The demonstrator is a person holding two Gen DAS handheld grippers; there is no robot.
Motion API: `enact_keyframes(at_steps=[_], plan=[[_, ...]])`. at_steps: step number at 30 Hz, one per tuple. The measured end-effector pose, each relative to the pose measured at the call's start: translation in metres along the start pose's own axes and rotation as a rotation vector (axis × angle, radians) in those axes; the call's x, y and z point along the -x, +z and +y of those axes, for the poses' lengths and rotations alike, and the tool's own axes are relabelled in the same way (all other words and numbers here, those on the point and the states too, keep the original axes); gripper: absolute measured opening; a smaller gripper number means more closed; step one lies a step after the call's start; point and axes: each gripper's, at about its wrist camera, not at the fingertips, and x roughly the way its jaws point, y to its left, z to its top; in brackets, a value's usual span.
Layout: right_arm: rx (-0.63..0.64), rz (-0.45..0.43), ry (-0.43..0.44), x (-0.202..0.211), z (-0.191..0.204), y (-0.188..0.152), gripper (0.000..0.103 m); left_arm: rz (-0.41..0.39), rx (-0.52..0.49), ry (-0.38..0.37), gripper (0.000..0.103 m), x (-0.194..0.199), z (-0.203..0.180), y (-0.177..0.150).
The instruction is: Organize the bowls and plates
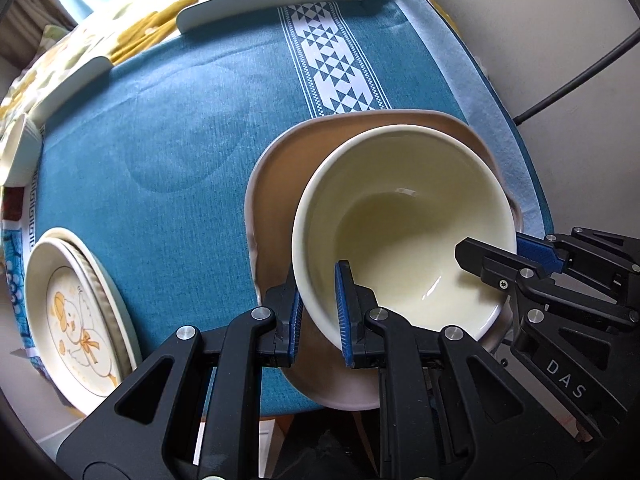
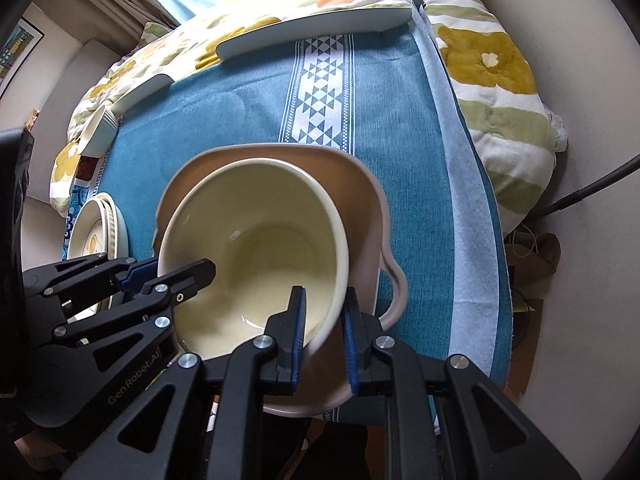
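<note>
I have the cream bowl pinched from two sides, because one grip on a thin rim would let it swing. My left tongs are closed down on the rim at lower centre of the left view, one blue pad inside the wall and one outside. My right tongs clamp the opposite rim the same way, low in the right view. Both point steeply down, so the bowl hangs level enough to nest.

The bowl sits inside, or just above, the tan dish with a small handle; I cannot tell whether their bottoms touch. The dish rests on the blue cloth near the counter's near edge, right of centre in the left view.

The bowl is glossy, pale yellow-cream, deep, empty and clean, with a smooth rounded rim. At lower left of the left view a stack of plates with a cartoon print waits, which I judge is a separate pile.
</note>
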Motion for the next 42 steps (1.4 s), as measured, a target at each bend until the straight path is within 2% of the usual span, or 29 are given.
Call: enact_keyframes(at_steps=[12,21,27,31,33,34,35,36,37,38,39,40,41,42], plan=[[0.020,0.004,0.006,0.002,0.004,-0.001,0.016,-0.022,-0.014,0.068,0.013,0.002,-0.003,-0.002],[0.026,-0.017,0.003,0.014,0.002,-0.007,0.016,-0.053,-0.006,0.063,0.013,0.018,-0.005,-0.002],[0.057,-0.055,0.011,0.036,0.006,-0.008,0.016,-0.102,0.023,0.049,0.013,0.046,-0.002,-0.004],[0.096,-0.106,0.043,0.059,0.012,0.002,0.016,-0.156,0.101,0.043,0.014,0.077,0.017,-0.004],[0.124,-0.136,0.078,0.071,0.018,0.012,0.016,-0.193,0.159,0.048,0.024,0.094,0.034,-0.004],[0.138,-0.145,0.104,0.076,0.022,0.018,0.016,-0.217,0.191,0.051,0.046,0.103,0.043,-0.005],[0.151,-0.152,0.129,0.081,0.027,0.024,0.016,-0.245,0.225,0.056,0.079,0.112,0.054,-0.007],[0.164,-0.162,0.151,0.085,0.033,0.031,0.016,-0.282,0.259,0.066,0.093,0.122,0.064,-0.010],[0.180,-0.176,0.171,0.088,0.039,0.038,0.016,-0.325,0.292,0.084,0.103,0.132,0.075,-0.014],[0.197,-0.191,0.187,0.091,0.047,0.044,0.017,-0.362,0.318,0.102,0.103,0.142,0.086,-0.017],[0.210,-0.209,0.203,0.093,0.054,0.050,0.027,-0.374,0.339,0.114,0.103,0.148,0.097,-0.019],[0.222,-0.227,0.222,0.095,0.062,0.057,0.050,-0.376,0.360,0.124,0.103,0.154,0.109,-0.021],[0.234,-0.240,0.244,0.097,0.071,0.065,0.065,-0.381,0.383,0.131,0.103,0.158,0.122,-0.023],[0.246,-0.249,0.262,0.097,0.080,0.072,0.089,-0.390,0.409,0.137,0.103,0.163,0.135,-0.025]])
